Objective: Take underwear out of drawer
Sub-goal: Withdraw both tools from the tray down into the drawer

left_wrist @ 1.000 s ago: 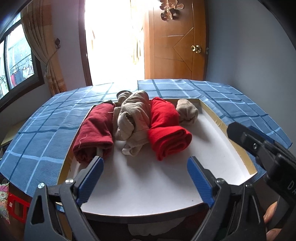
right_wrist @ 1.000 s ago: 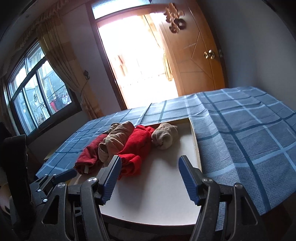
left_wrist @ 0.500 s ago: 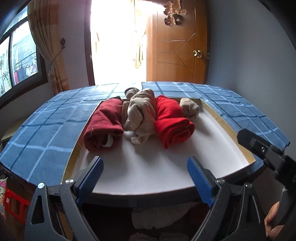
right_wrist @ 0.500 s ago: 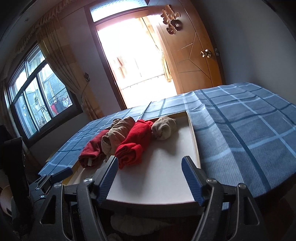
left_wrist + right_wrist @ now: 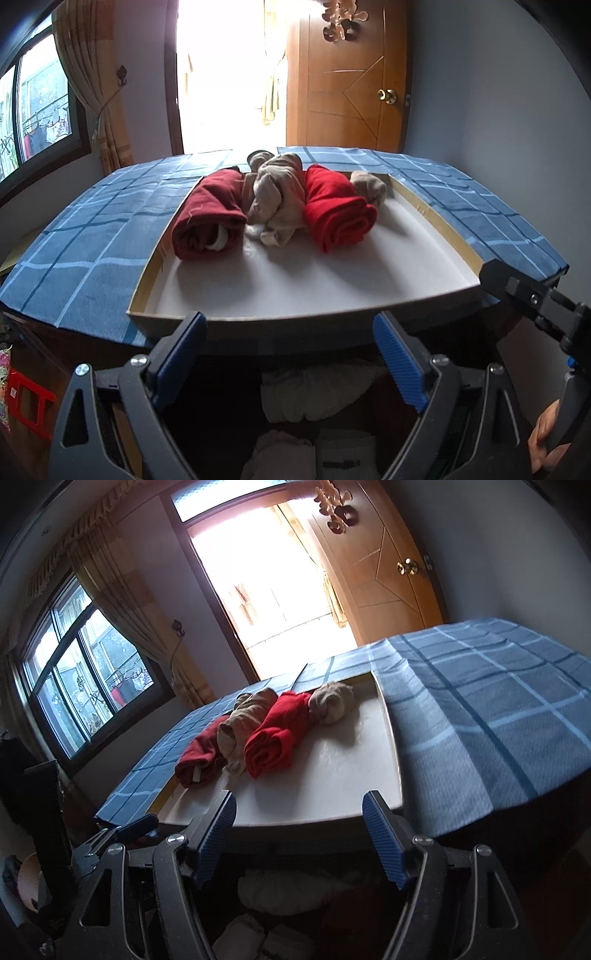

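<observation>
Both claws have pulled back and dipped, so the open drawer (image 5: 314, 417) now shows right under them. The left claw (image 5: 291, 354) and right claw (image 5: 299, 834) are wide apart, holding nothing. The pale underwear (image 5: 314, 391) inside looks soft and light; pinch a thick fold.

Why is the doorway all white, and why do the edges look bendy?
Left wrist view: daylight overexposes the doorway; the fisheye lens bows the tray edge. Right wrist view: same glare at the doorway, and the open drawer below sits in deep shadow.
</observation>
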A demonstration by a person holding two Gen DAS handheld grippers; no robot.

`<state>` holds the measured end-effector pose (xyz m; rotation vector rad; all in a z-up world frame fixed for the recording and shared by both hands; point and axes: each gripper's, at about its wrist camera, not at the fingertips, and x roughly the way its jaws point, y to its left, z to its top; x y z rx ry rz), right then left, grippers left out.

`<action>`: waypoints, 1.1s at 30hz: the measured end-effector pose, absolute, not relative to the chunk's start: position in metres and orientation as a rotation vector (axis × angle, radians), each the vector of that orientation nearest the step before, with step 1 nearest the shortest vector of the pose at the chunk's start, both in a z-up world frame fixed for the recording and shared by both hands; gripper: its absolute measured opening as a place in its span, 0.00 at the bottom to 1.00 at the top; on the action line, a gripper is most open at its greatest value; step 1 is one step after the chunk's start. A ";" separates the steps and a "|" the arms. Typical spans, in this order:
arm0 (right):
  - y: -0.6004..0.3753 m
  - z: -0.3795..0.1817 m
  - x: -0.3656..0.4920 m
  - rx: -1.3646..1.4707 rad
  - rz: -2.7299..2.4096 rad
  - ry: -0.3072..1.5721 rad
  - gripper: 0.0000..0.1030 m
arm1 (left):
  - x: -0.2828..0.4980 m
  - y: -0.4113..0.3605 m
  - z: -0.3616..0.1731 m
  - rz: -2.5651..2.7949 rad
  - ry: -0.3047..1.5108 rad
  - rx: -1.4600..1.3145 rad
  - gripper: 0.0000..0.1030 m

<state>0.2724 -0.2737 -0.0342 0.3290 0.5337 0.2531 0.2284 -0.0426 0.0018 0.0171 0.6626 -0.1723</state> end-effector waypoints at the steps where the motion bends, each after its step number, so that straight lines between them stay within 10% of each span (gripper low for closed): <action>1: -0.274 -0.035 0.270 0.337 0.257 0.540 0.71 | 0.226 -0.042 0.001 -0.173 0.664 0.017 0.90; 33: -0.277 -0.098 0.190 0.341 0.287 0.849 0.71 | 0.168 -0.007 -0.056 -0.219 0.930 0.148 0.90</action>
